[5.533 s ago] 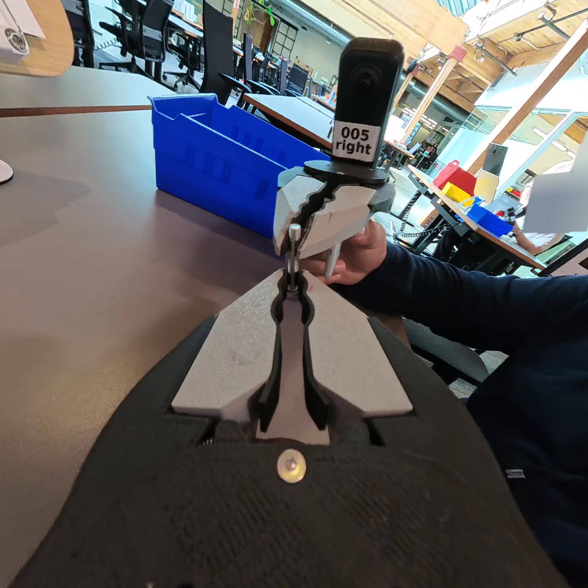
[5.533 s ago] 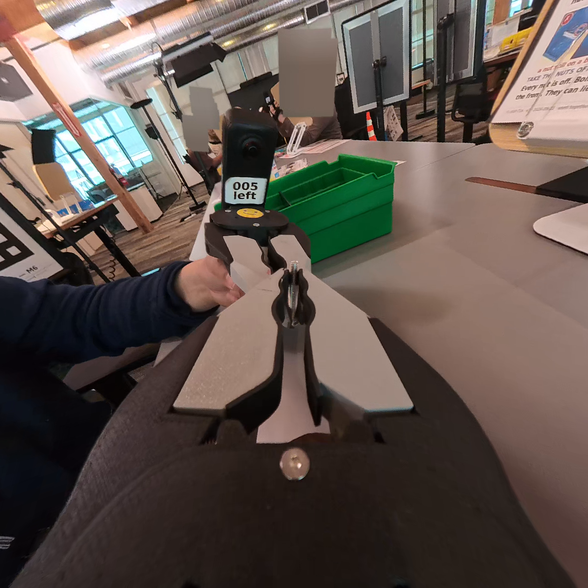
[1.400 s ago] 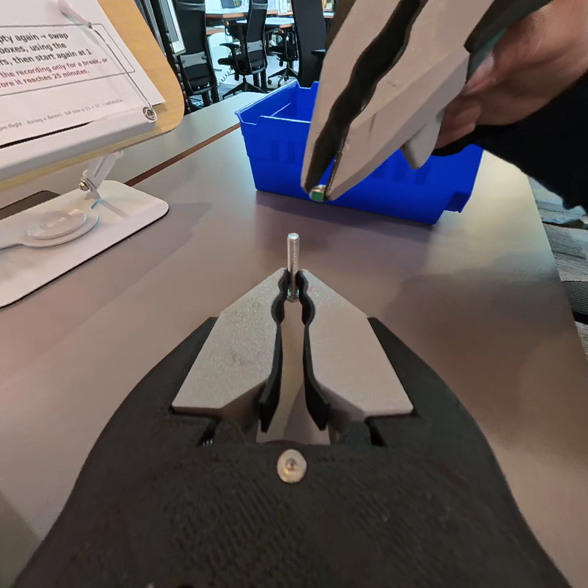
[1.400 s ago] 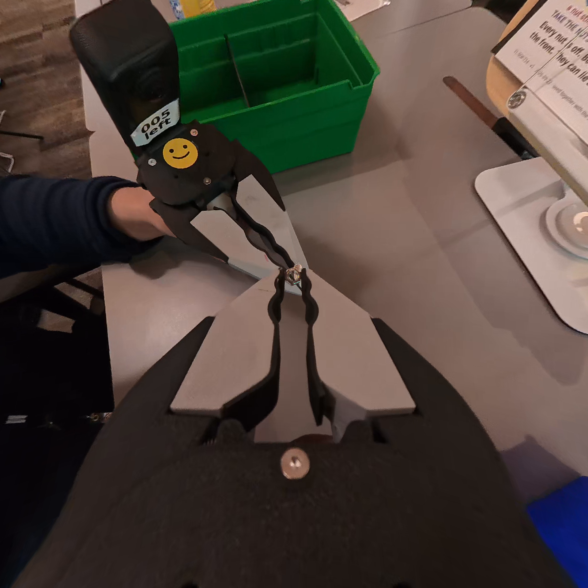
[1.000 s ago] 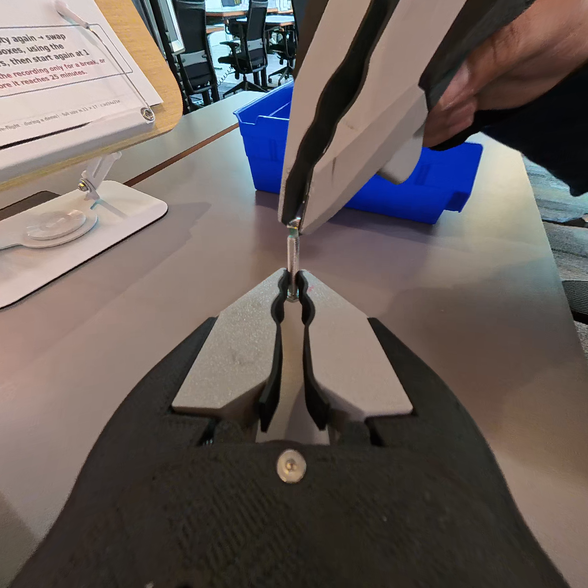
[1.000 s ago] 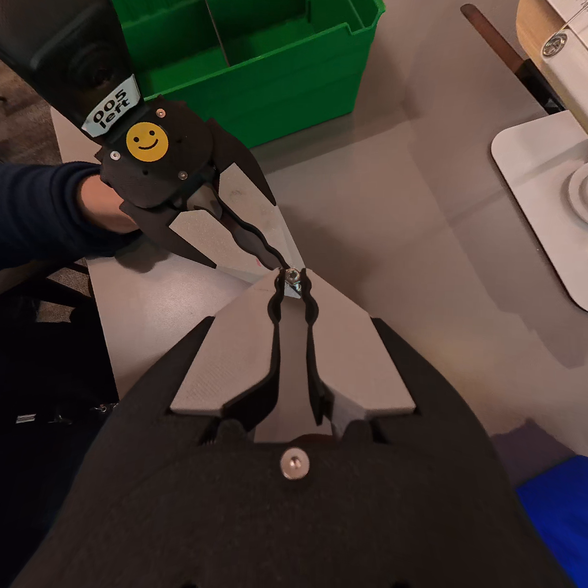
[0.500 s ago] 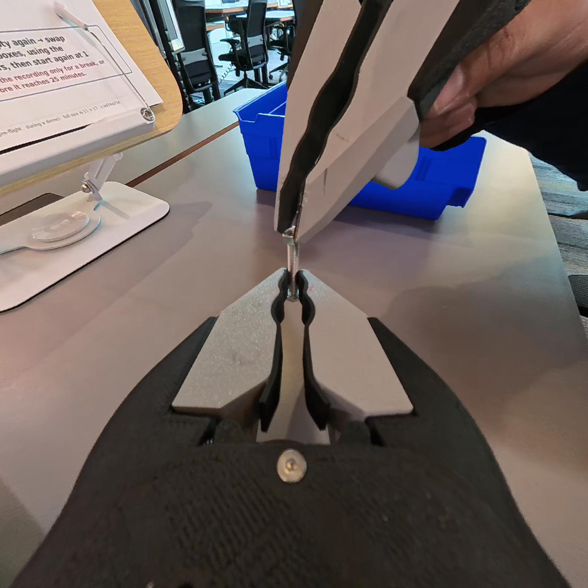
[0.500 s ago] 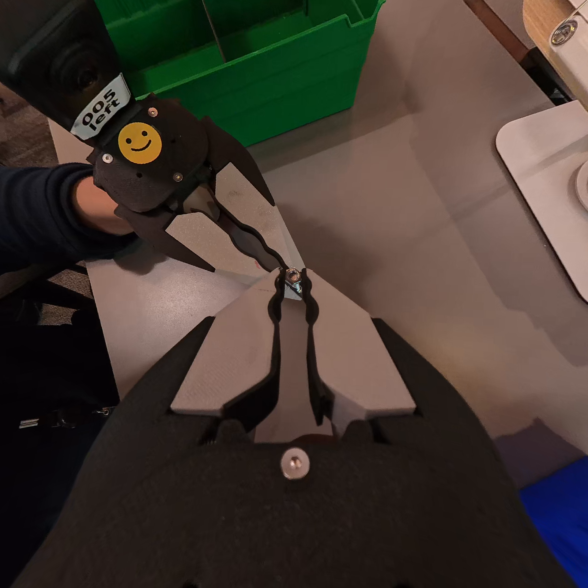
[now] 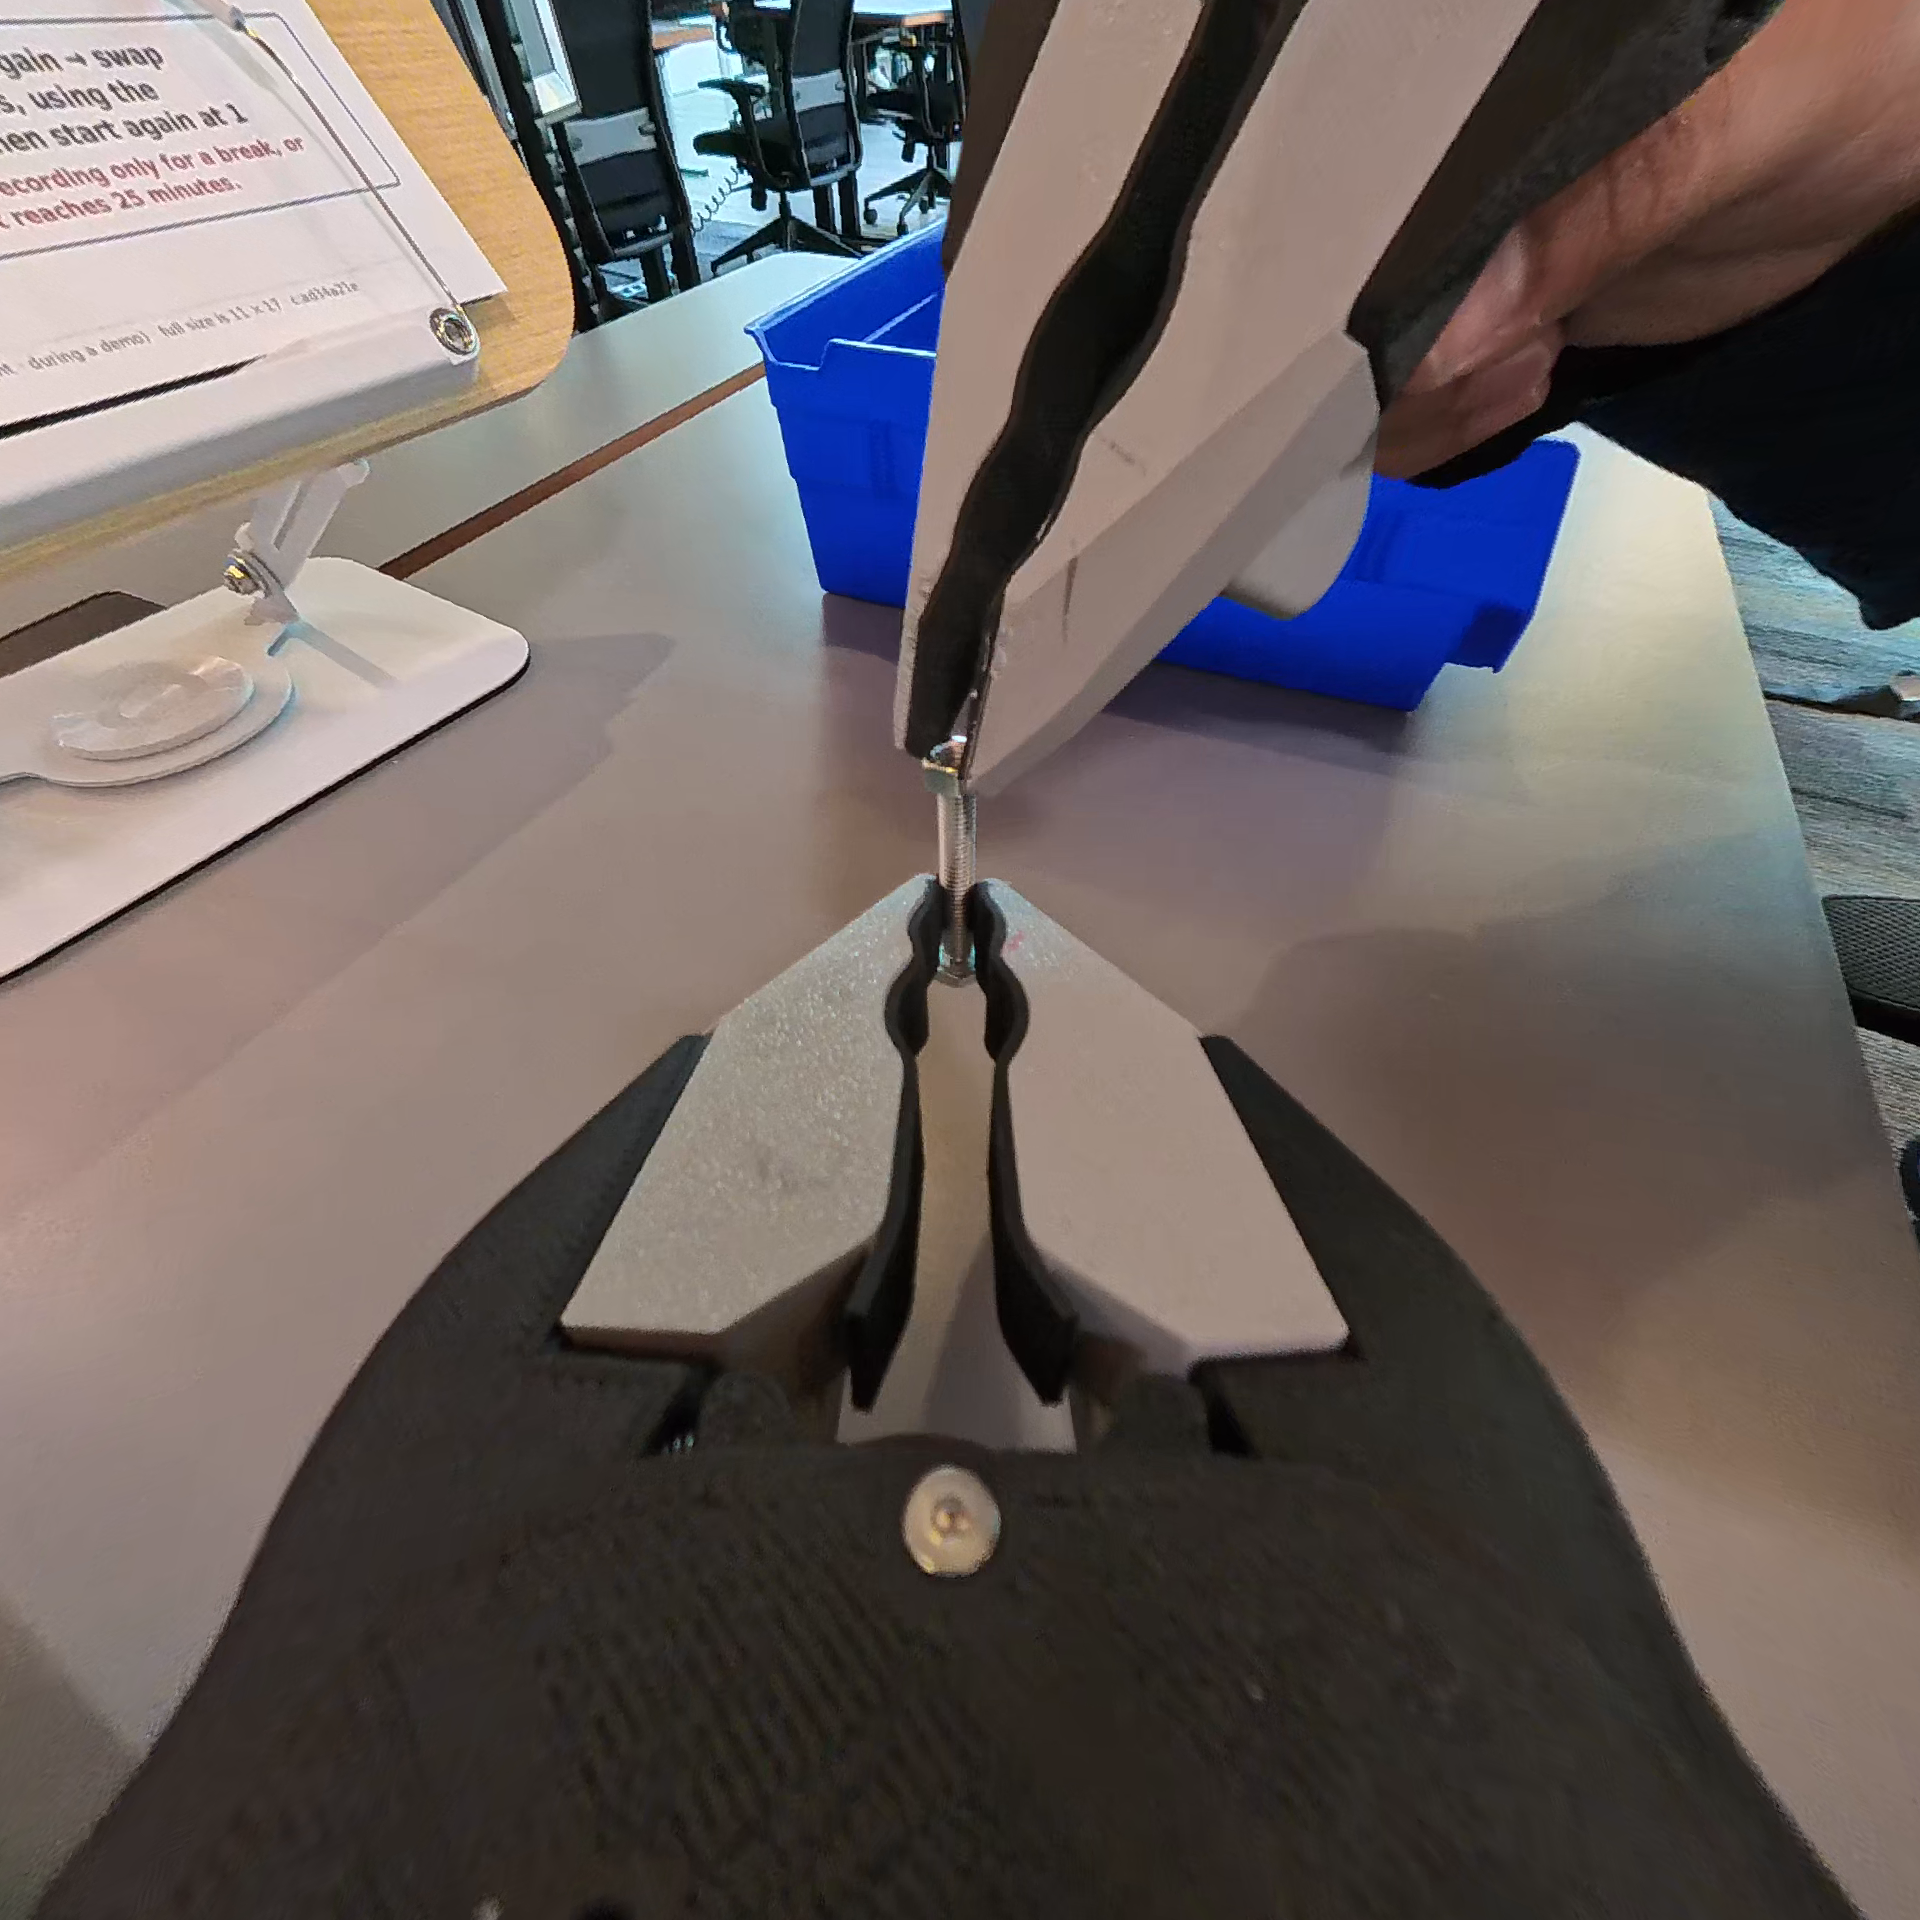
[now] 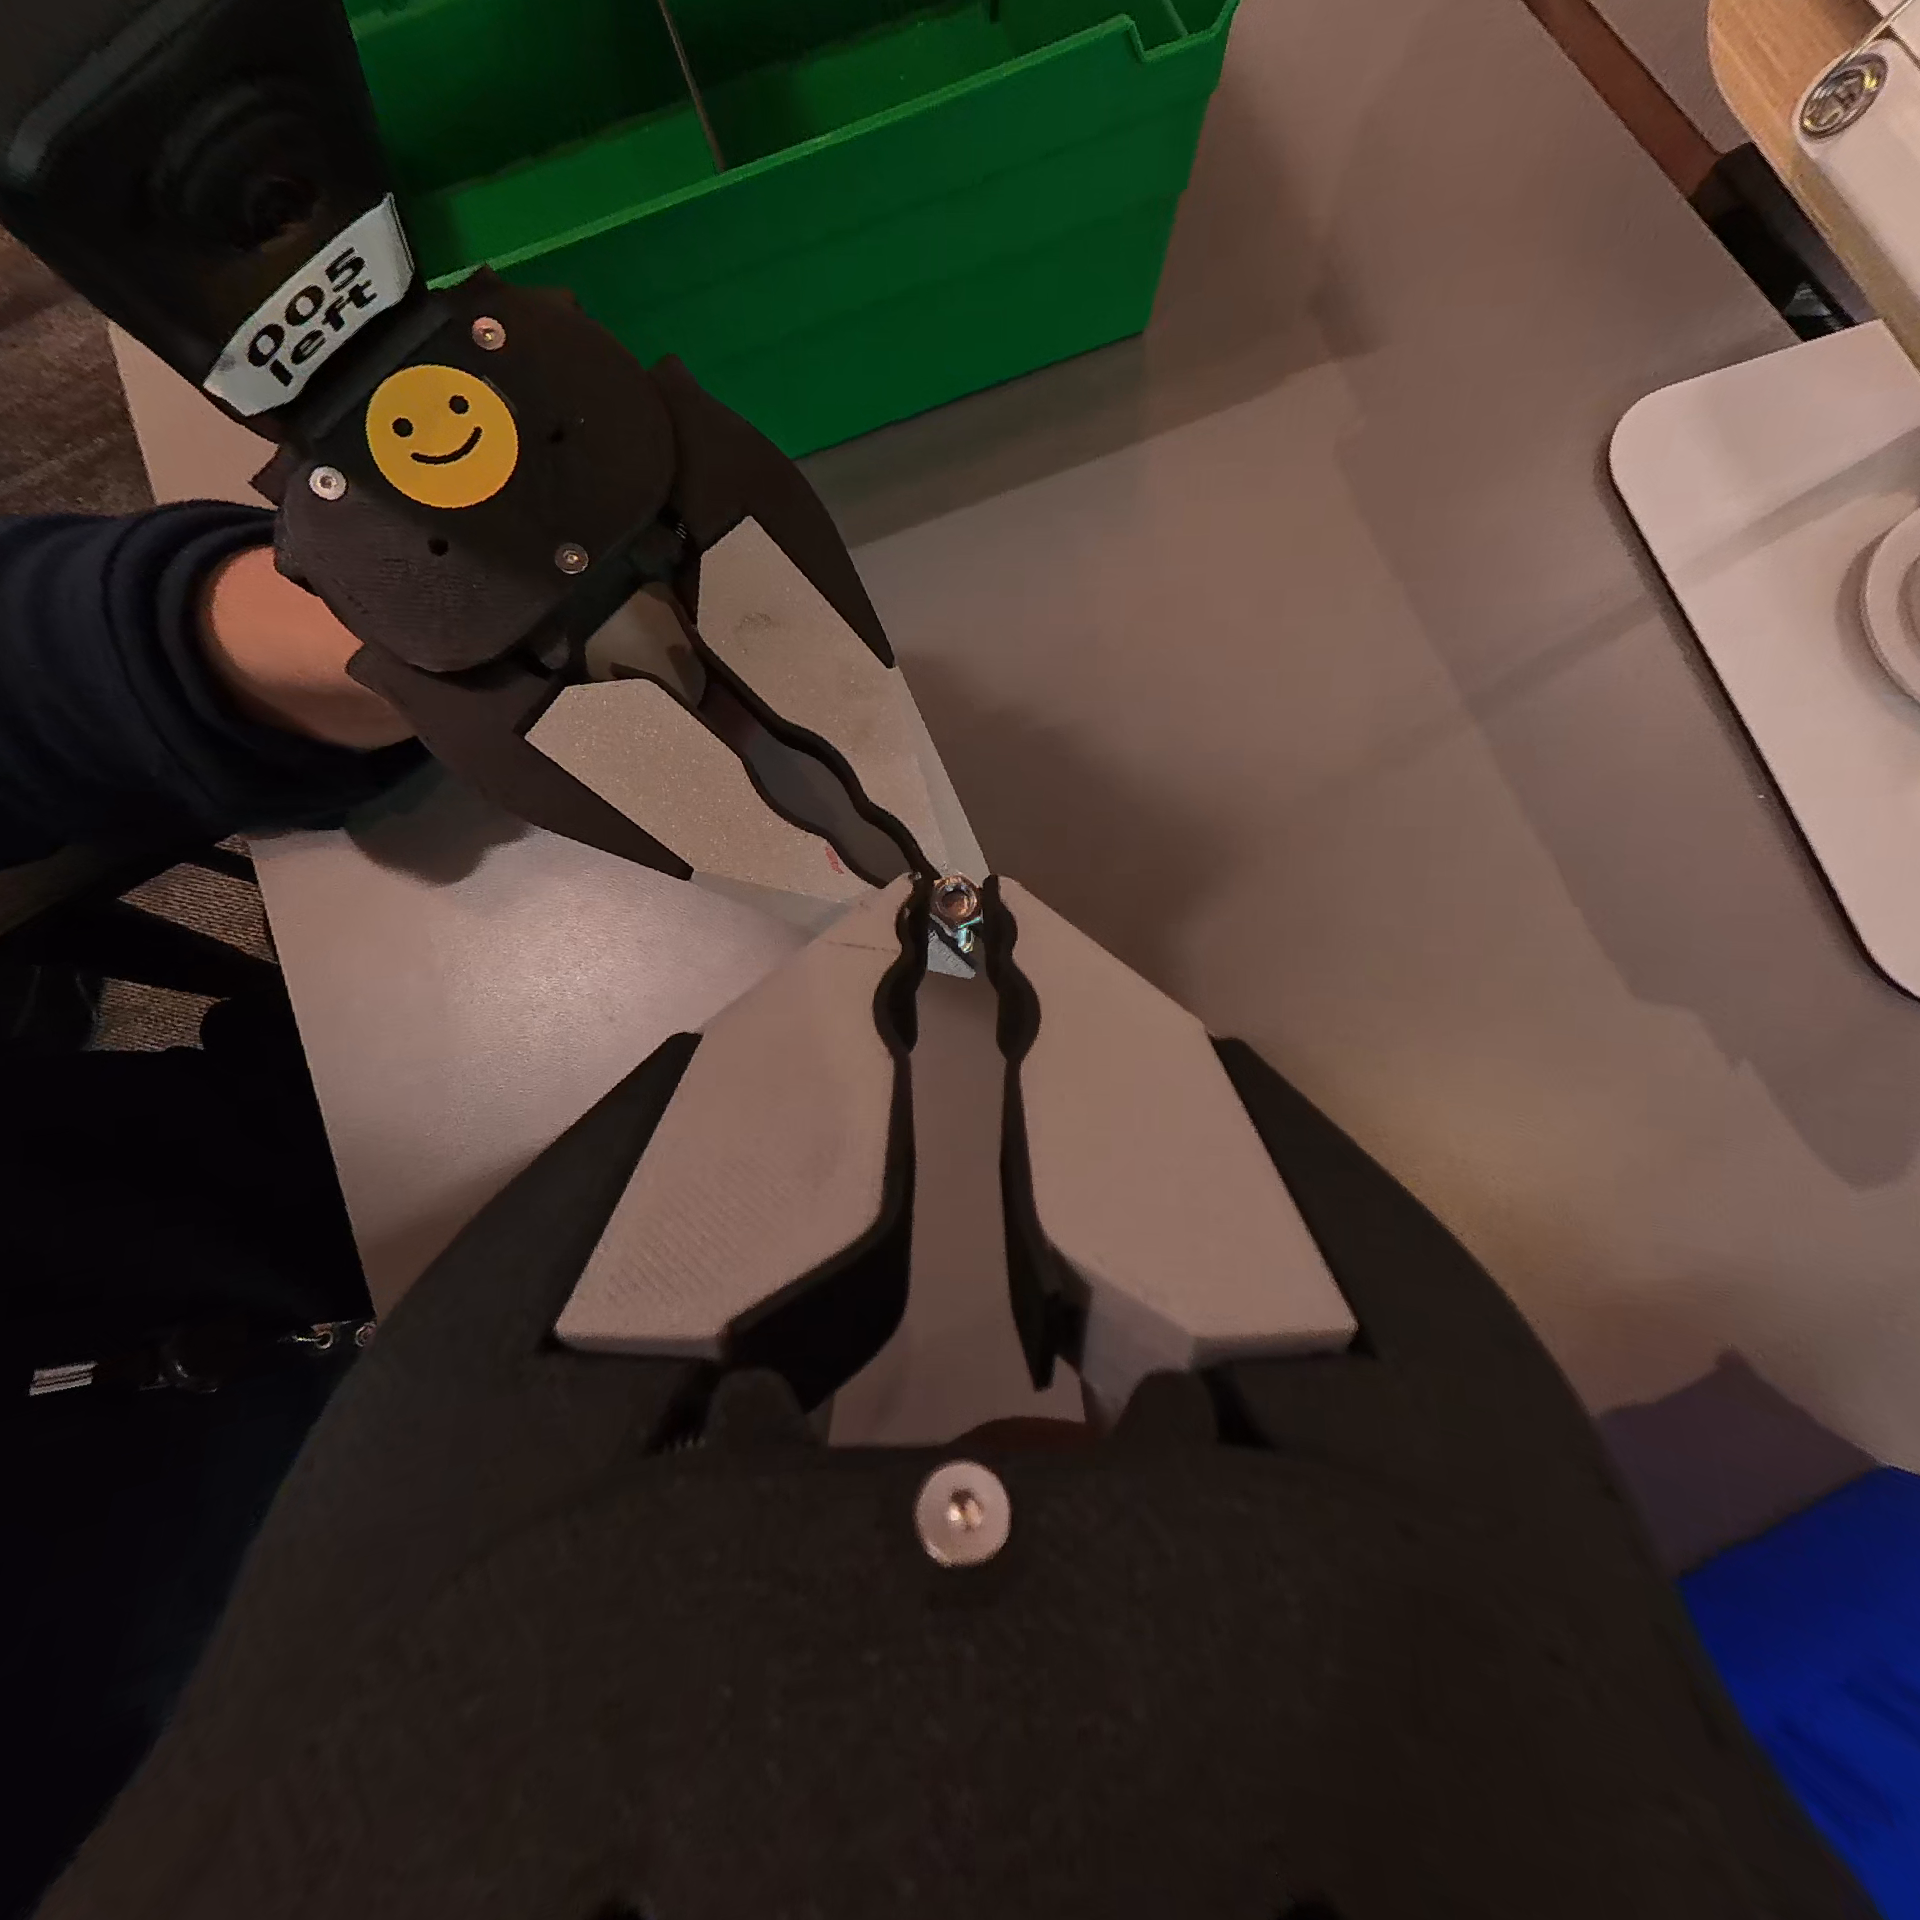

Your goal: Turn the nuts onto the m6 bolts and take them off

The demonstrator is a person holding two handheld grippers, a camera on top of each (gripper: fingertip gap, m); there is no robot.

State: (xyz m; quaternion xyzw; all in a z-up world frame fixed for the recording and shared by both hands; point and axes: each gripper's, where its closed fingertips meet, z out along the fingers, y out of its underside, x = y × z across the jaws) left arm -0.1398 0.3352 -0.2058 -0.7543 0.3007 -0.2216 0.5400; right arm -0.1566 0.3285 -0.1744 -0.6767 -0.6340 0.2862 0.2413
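Grey tabletop (image 9: 1351,935) carries a blue bin (image 9: 862,457) and green bin (image 10: 831,239). Above it, the left gripper (image 9: 952,914) lies level, pinching the M6 bolt (image 9: 954,842) upright. Descending steeply, the right gripper (image 10: 954,902) apparently clamps the nut (image 10: 953,898) at the bolt's tip.

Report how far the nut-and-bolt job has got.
Done: the bolt has been picked up and is clamped near its head in the left gripper, above the table. In hand: the right gripper pinches the nut at the bolt's far tip, so threading looks barely begun. Left: winding it down the bare thread, then taking it off.
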